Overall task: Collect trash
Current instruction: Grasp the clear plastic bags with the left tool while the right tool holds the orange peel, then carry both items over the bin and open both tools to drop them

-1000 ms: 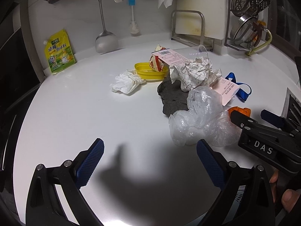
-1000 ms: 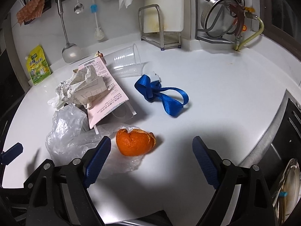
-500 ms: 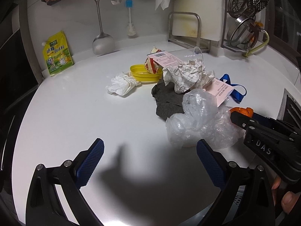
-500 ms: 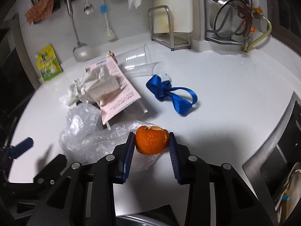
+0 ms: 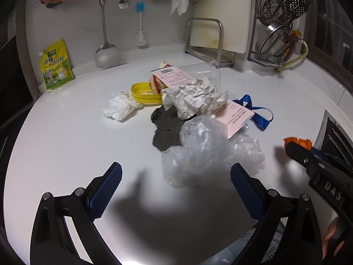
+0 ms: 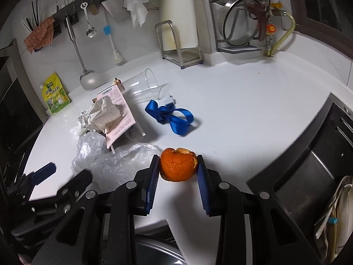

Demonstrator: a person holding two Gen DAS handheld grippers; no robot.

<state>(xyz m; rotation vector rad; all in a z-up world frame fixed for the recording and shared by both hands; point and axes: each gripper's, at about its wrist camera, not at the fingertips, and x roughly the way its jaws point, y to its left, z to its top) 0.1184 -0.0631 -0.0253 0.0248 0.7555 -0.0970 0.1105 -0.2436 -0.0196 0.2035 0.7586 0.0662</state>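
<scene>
Counter: white worktop (image 6: 242,110) under my rig.
Right gripper (image 6: 178,169): I clamp orange peel (image 6: 177,166).
Left gripper (image 5: 176,176): spread wide, holding nothing.

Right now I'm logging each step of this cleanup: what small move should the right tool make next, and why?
Probably lift and carry it away. The right tool is shut on the orange peel, pads against both sides, just past the clear plastic bag. No bin is clearly visible, so where to carry it is uncertain.
</scene>
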